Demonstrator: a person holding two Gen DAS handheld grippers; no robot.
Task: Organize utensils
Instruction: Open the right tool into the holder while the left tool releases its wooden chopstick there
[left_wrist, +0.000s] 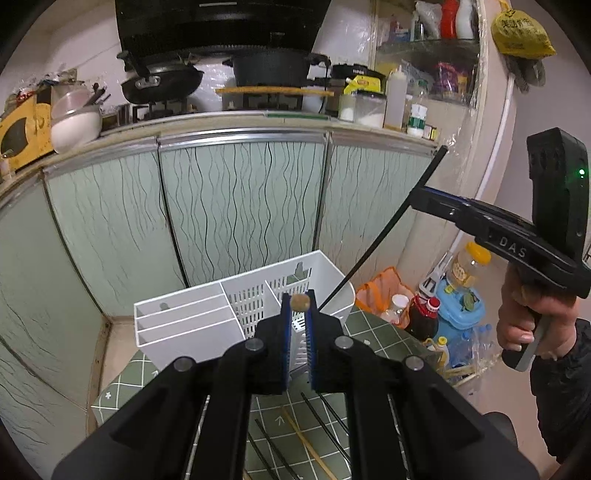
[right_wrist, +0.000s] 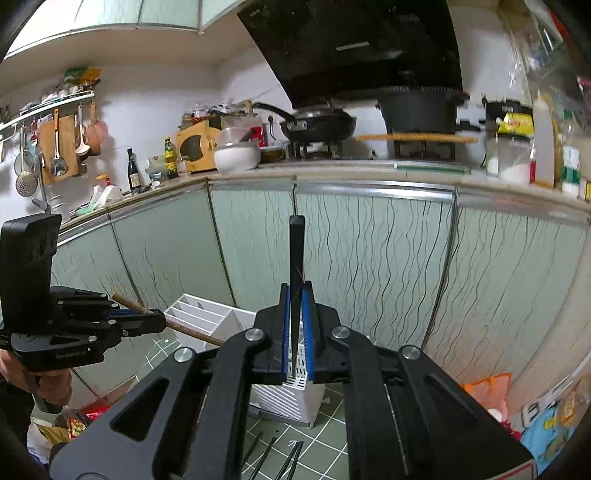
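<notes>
Two chopsticks in the air now: left tongs (left_wrist: 299, 321) clenched on a brown wooden chopstick (right_wrist: 192, 334), right tongs (right_wrist: 297, 325) clenched on a black chopstick (left_wrist: 384, 229), its lower tip just above the white utensil caddy (left_wrist: 192, 325). Caddy sits straight ahead of both tongs on the green tiled worktop (left_wrist: 122, 391); its visible compartments look empty. Several loose chopsticks (left_wrist: 325, 424) lie below the tongs, unsorted. Judging by that: early, most left. Readable: "DAS" on the right tool, "SUPOR" on a black appliance (left_wrist: 354, 72) far beyond.
</notes>
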